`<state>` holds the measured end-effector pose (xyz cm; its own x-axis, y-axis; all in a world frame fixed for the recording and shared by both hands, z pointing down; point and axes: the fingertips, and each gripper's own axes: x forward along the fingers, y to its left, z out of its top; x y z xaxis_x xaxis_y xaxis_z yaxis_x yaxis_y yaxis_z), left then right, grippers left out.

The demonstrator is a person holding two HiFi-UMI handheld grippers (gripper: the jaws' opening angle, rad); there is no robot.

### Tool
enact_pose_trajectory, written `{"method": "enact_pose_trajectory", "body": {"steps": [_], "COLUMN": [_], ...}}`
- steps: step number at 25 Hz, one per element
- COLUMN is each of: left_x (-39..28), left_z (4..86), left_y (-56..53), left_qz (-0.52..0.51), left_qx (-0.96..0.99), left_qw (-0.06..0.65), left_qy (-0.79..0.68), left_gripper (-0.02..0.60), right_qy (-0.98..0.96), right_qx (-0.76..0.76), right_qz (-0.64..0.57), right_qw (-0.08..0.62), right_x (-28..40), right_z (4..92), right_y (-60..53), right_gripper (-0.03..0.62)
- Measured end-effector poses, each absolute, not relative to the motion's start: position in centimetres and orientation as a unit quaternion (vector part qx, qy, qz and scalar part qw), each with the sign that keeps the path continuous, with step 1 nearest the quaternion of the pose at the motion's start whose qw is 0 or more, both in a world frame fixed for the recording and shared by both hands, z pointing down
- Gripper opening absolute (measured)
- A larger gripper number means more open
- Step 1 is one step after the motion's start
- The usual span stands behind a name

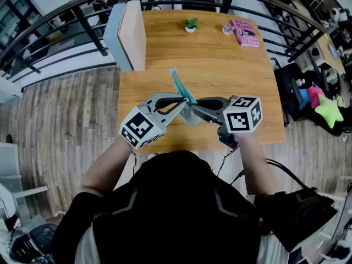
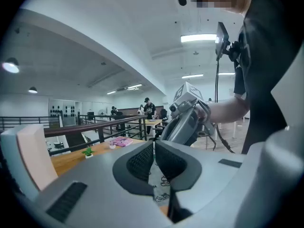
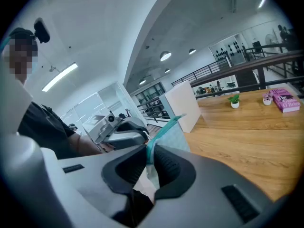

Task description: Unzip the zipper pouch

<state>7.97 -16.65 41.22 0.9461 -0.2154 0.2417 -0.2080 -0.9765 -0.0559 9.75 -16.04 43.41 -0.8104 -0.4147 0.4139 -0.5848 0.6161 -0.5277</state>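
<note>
Both bare forearms reach up from the bottom of the head view and converge over the near edge of the wooden table (image 1: 231,76). The left gripper (image 1: 183,100) angles in from lower left, and its marker cube sits tilted. The right gripper (image 1: 193,106) comes in from the right, almost level, and the two sets of tips meet at frame centre.

The zipper pouch (image 1: 180,86) is held between them above the table, its teal zipper edge running toward the upper left.

In the left gripper view, the left gripper (image 2: 154,151) has its jaws pressed together on a thin pale sliver of the zipper pouch (image 2: 159,184). I cannot tell whether that sliver is the zipper pull. In the right gripper view, the right gripper (image 3: 151,158) is clamped on the teal edge of the zipper pouch (image 3: 171,132).

The pouch fabric carries small dark cartoon prints, with no legible words. A pink book (image 1: 243,33) lies at the table's upper right, its cover lettering too small to read.
</note>
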Motion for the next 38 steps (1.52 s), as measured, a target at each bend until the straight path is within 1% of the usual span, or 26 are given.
{"method": "enact_pose_trajectory", "body": {"steps": [6, 11, 18, 21, 33, 38], "left_x": [8.3, 7.7, 6.6, 6.3, 5.0, 4.9], "left_z": [42.0, 42.1, 43.1, 42.9, 44.1, 44.6], "left_y": [-16.7, -17.6, -19.6, -19.8, -21.7, -21.8], "left_qz": [-0.138, -0.131, -0.14, -0.146, -0.17, -0.192], "left_qx": [-0.985, -0.983, -0.971, -0.971, -0.959, -0.953], "left_qw": [0.006, -0.03, -0.069, -0.065, -0.068, -0.051], "left_qy": [0.102, 0.129, 0.182, 0.178, 0.218, 0.229], "left_gripper": [0.035, 0.032, 0.029, 0.029, 0.029, 0.029], "right_qy": [-0.892, -0.892, -0.888, -0.888, -0.882, -0.881], "right_qx": [0.273, 0.275, 0.274, 0.27, 0.276, 0.272], "right_qz": [0.331, 0.333, 0.333, 0.343, 0.345, 0.349], "right_qw": [0.142, 0.136, 0.157, 0.148, 0.164, 0.169], "right_x": [9.8, 9.7, 9.9, 10.0, 10.6, 10.8], "right_z": [44.0, 44.3, 45.2, 45.4, 46.3, 46.7], "right_y": [-16.2, -16.6, -16.9, -17.0, -17.9, -18.1], "right_gripper": [0.058, 0.057, 0.054, 0.054, 0.054, 0.054]}}
